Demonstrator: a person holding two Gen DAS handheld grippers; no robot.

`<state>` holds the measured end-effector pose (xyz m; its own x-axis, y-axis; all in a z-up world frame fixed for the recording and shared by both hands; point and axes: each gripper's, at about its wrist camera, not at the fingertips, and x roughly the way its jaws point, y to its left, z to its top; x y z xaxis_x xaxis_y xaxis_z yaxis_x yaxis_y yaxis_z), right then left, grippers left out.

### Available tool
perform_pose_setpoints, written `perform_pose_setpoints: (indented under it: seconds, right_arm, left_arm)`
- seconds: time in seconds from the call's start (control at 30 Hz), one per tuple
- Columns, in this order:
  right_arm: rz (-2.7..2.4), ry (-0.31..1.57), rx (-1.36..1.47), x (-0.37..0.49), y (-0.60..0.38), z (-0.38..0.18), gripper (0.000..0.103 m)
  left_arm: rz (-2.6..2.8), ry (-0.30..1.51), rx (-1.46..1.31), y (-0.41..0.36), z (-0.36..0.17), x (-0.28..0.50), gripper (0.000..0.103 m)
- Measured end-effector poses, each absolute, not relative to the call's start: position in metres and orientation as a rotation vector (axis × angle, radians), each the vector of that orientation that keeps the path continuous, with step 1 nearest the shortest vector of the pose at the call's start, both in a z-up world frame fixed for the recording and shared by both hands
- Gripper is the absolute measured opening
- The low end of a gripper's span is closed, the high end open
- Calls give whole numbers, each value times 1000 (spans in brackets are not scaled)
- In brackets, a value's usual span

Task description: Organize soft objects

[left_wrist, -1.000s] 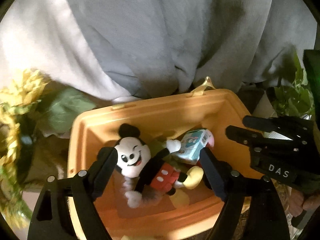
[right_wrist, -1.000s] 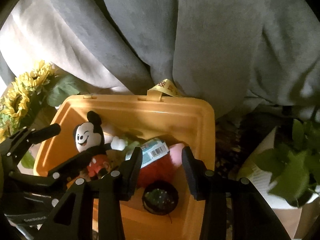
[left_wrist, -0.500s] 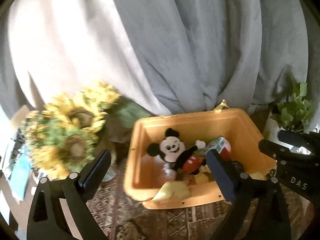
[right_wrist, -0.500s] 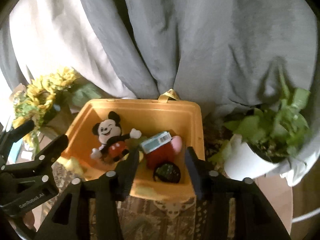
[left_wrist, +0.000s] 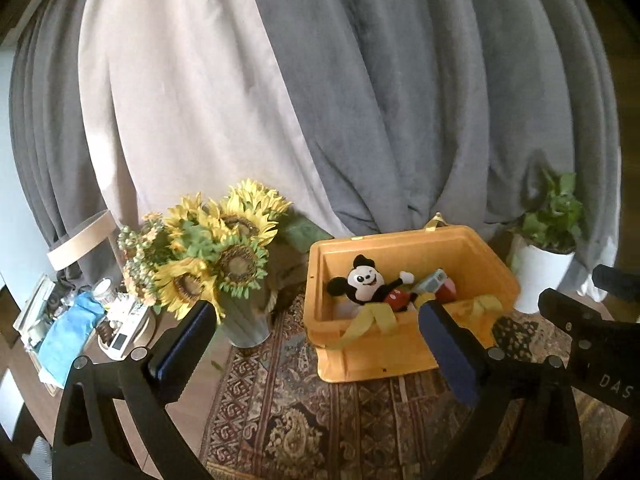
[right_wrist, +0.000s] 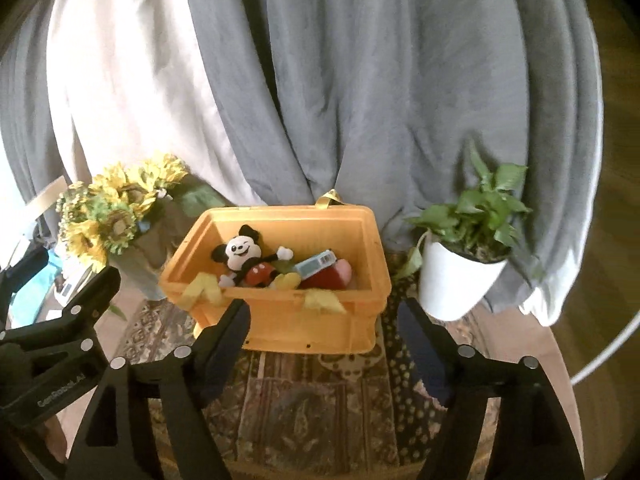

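Presently left claw [left_wrist: 316, 338] and right claw [right_wrist: 324, 330] both gape wide, empty, short of the orange bin [right_wrist: 320, 320].

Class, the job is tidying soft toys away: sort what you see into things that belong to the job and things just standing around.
Job:
orange bin
mouse plush
red plush
left gripper
right gripper

Standing around:
sunflowers
potted plant
curtains
rug
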<state>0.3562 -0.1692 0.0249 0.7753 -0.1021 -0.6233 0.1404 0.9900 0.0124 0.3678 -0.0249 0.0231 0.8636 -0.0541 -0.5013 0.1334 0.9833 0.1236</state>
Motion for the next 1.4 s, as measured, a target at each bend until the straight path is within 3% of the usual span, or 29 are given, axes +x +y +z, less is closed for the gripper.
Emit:
perform_pose_setpoints:
  seconds: [0.9, 0.97, 1.4]
  right_arm:
    - [-161, 466, 20, 160, -149, 53, 78]
    - [-158, 464, 20, 144, -152, 54, 85]
    - [-188, 439, 28, 50, -159, 54, 93]
  left_arm:
    - [-162, 397, 91, -18, 47, 178, 103]
    - [-175, 405, 77, -20, 47, 162, 103]
    - [-169, 394, 77, -19, 44, 80, 103]
